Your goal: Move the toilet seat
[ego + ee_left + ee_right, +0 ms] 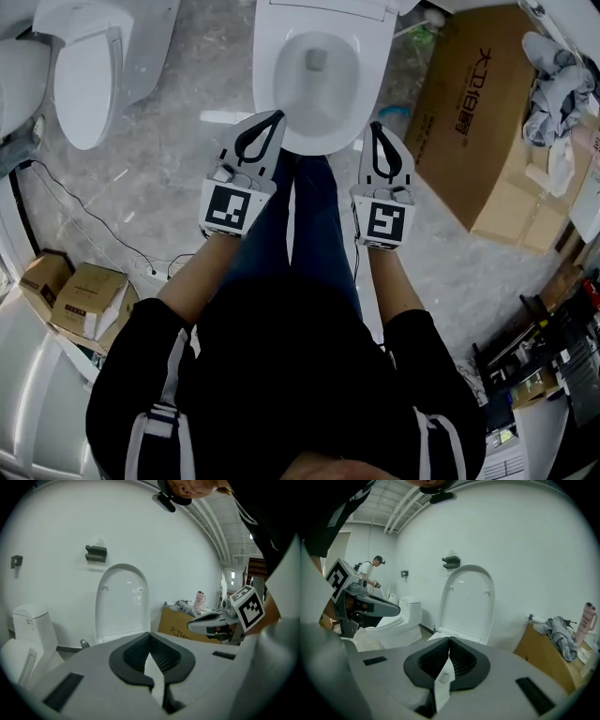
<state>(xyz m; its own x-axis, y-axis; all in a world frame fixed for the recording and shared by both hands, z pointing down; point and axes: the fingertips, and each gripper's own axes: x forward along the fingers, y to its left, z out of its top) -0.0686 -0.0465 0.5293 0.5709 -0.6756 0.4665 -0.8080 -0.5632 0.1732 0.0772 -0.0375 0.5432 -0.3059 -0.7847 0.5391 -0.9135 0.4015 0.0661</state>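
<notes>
Nearest the head camera are the person's black-sleeved arms and blue jeans (302,220), feet planted on a grey marbled floor (169,159). A thin black cable (94,220) trails across it toward some small cardboard boxes (89,300) at the lower left. Both hands reach forward side by side. The left gripper (274,117) has its jaws pressed together with nothing between them, as its own view confirms (150,633). The right gripper (376,127) is closed and empty in the same way (449,639). Their tips hang just in front of the toilet bowl (319,131), one at each side of its front rim, and neither touches it. Behind the bowl the toilet seat (468,603) stands raised, upright against the plain white wall (525,550), showing a solid oval face with two small bumpers. Whether a ring lies on the bowl cannot be told. A dark bracket (451,562) is fixed to the wall above it. To the right sits a large cardboard box (478,122) with crumpled clothes (553,84) and a pink bottle (586,620) on top. To the left stands a second toilet (89,66), and beyond it, far off, another person (370,571).
</notes>
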